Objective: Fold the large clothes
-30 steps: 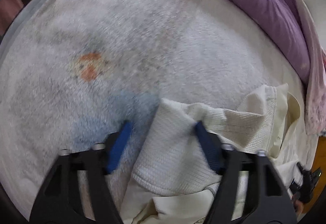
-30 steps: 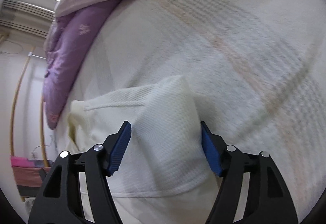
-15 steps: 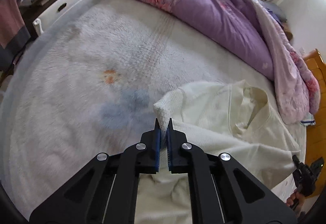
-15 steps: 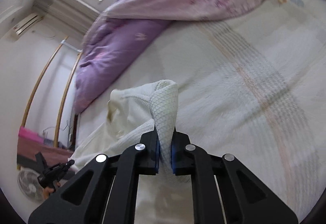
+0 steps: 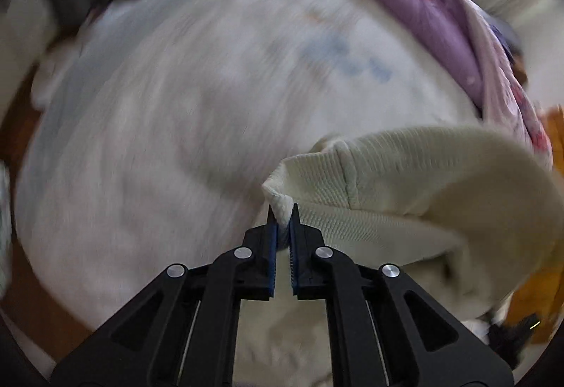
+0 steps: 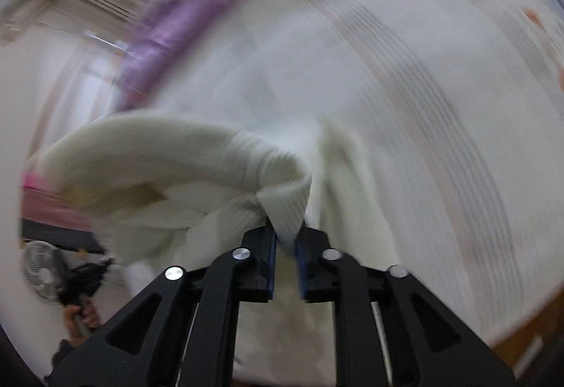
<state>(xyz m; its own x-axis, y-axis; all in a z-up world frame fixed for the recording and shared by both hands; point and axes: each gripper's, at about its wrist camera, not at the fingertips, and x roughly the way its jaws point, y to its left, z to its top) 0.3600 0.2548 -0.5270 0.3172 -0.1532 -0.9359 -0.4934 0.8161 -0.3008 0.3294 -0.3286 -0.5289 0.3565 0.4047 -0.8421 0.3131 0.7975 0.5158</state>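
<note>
Cream waffle-knit garment hangs lifted above the pale blanket-covered bed in the left wrist view; the left gripper pinches a corner, its jaws easing apart yet still pressing cloth. Right wrist view: the right gripper clamps another fold of that garment, its jaws likewise opening slightly; everything else is blurred.

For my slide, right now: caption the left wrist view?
Left gripper pinching a cream knit garment corner above the bed.
</note>
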